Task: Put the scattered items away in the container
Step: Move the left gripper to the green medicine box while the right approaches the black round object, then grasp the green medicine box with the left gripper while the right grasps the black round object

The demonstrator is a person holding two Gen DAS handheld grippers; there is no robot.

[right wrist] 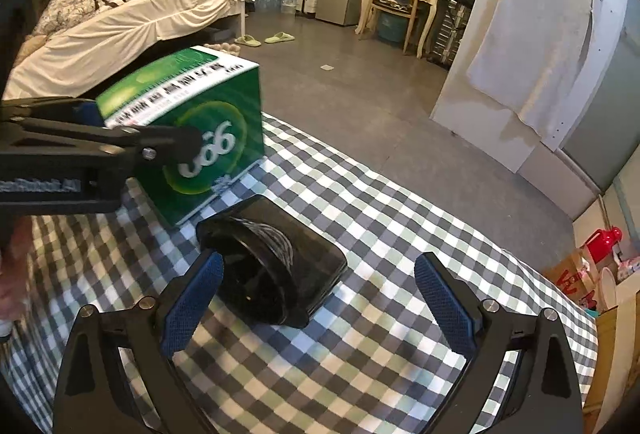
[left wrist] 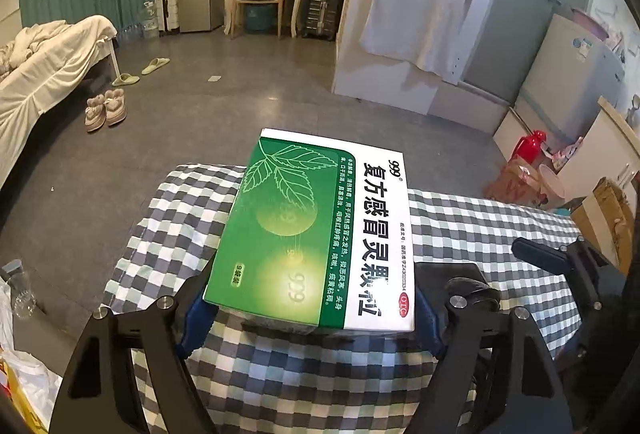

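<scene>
Left gripper (left wrist: 316, 310): jaws set wide on either side of the green box (left wrist: 316, 234), blue pads (left wrist: 198, 322) against the box's two long sides near its close end. Clamped on the box, as far as the left wrist view shows. From the right wrist view the same gripper (right wrist: 132, 137) comes in from the left edge, its near finger lying across the box's (right wrist: 200, 137) green end face. A hand (right wrist: 12, 274) shows at the left edge below it.

Box: green and white carton, printed face up, tilted. Its far end juts past the far edge of the checked cloth (left wrist: 480, 226). In the right wrist view the lower corner sits at or just above the cloth (right wrist: 360, 218); cannot tell whether it touches.

Right gripper (right wrist: 316, 298): jaws apart, nothing between the pads (right wrist: 444, 298). It hangs over the cloth, pointing down at a slant. Its left pad is just beside the black container (right wrist: 304, 258), in front of the container's near left end.

Container: glossy black, lying on the cloth just this side of the box, near the table's far left part. Something pale and stringy shows inside, too dim to name. In the left wrist view only a dark piece of it (left wrist: 448, 270) shows, right of the box.

Beyond the table: grey floor (left wrist: 240, 89), a bed (right wrist: 140, 17) with white sheets.
</scene>
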